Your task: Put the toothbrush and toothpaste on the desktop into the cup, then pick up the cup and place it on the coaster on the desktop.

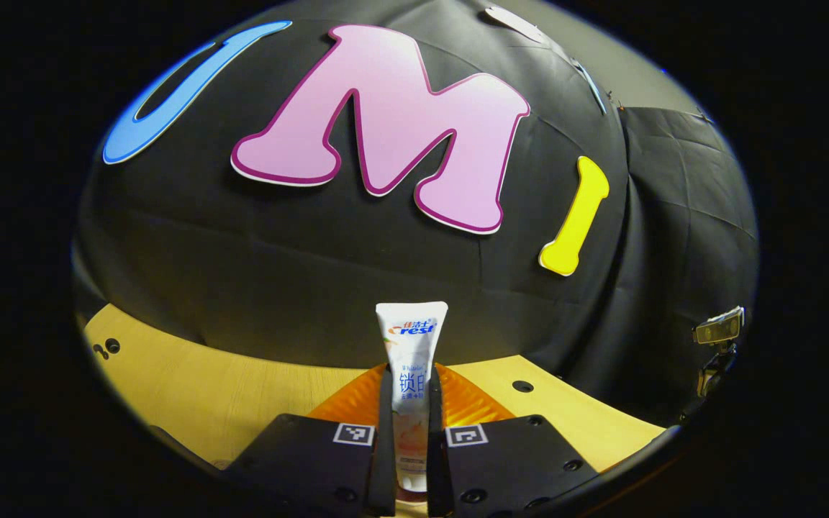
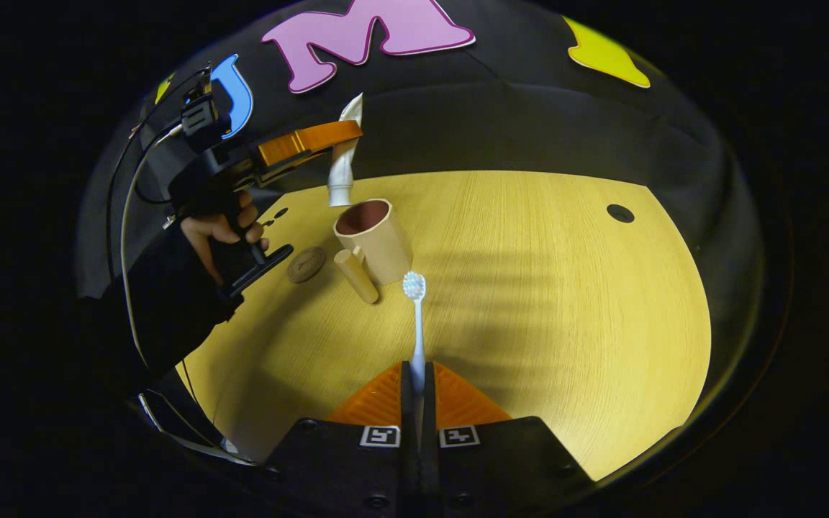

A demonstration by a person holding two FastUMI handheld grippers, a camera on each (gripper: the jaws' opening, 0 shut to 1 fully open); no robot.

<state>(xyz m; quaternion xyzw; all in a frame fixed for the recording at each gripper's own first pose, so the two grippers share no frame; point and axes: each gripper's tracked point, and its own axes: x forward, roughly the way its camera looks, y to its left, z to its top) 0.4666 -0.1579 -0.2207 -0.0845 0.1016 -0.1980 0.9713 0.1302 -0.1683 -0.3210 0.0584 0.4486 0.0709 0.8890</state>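
Toothpaste [image 1: 411, 360] stands clamped in the left gripper [image 1: 410, 403] at lower centre; the right gripper [image 2: 417, 388] pinches the toothbrush [image 2: 417, 324] near the cup [image 2: 375, 241].

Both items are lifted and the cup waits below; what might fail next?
1. The toothpaste hangs cap-down just behind the cup, not clearly over its mouth; released there, it may hit the rim.
2. The right tool grips the toothbrush by its tail, so the long free end may swing and knock the light cup.
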